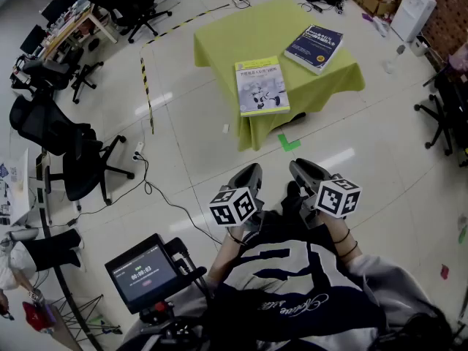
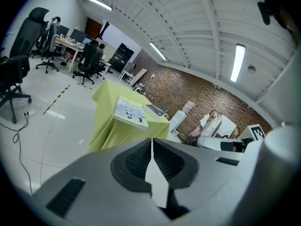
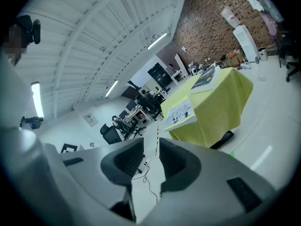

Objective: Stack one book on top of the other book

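Pale tiled floor fills most of what I see, with black office chairs along the far left. Further right stands the worktop under a yellow-green cloth. The white book lies flat at its near edge and the blue book towards its far right corner, the two apart. Held close to the person's body, well apart from the worktop, the left gripper has its fingers pressed together on nothing. The right gripper just beside it keeps its fingers slightly spread and empty.
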A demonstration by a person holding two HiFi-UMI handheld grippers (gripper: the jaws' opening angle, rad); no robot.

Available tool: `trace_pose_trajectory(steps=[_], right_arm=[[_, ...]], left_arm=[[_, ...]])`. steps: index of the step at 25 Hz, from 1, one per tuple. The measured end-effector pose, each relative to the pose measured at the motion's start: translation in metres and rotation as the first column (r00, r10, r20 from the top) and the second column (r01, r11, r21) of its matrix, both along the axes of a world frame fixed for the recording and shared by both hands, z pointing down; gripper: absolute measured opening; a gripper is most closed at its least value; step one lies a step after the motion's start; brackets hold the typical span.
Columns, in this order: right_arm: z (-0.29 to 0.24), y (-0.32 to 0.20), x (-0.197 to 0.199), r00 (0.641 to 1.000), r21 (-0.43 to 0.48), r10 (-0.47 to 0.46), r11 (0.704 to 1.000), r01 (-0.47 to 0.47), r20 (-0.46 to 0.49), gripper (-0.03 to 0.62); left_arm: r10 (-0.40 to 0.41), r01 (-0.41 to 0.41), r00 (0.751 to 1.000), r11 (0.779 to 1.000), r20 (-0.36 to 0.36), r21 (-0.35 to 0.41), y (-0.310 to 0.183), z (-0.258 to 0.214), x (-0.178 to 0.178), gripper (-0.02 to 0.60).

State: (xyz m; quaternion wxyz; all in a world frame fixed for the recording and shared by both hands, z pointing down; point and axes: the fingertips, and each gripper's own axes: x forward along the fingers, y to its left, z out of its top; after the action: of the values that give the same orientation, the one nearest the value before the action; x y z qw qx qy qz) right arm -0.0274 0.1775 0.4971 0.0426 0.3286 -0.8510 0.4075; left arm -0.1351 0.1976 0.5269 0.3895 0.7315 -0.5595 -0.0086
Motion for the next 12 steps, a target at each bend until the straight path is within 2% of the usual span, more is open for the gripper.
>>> trace_pose_trajectory(steps=[6, 12], right_arm=[[0.012, -0.054, -0.001, 1.000, -0.009, 0.012, 1.000, -0.012, -0.005, 0.117], [0.038, -0.127, -0.008, 0.999, -0.044, -0.036, 0.998, 0.035, -0.023, 0.147]], left_arm=[[-0.015, 0.016, 1.000, 0.999, 0.010, -0.047, -0.043, 0.018, -0.026, 0.008], [-0.026, 0.027, 1.000, 0.993, 0.012, -0.115, -0.097, 0.049, -0.039, 0.090]])
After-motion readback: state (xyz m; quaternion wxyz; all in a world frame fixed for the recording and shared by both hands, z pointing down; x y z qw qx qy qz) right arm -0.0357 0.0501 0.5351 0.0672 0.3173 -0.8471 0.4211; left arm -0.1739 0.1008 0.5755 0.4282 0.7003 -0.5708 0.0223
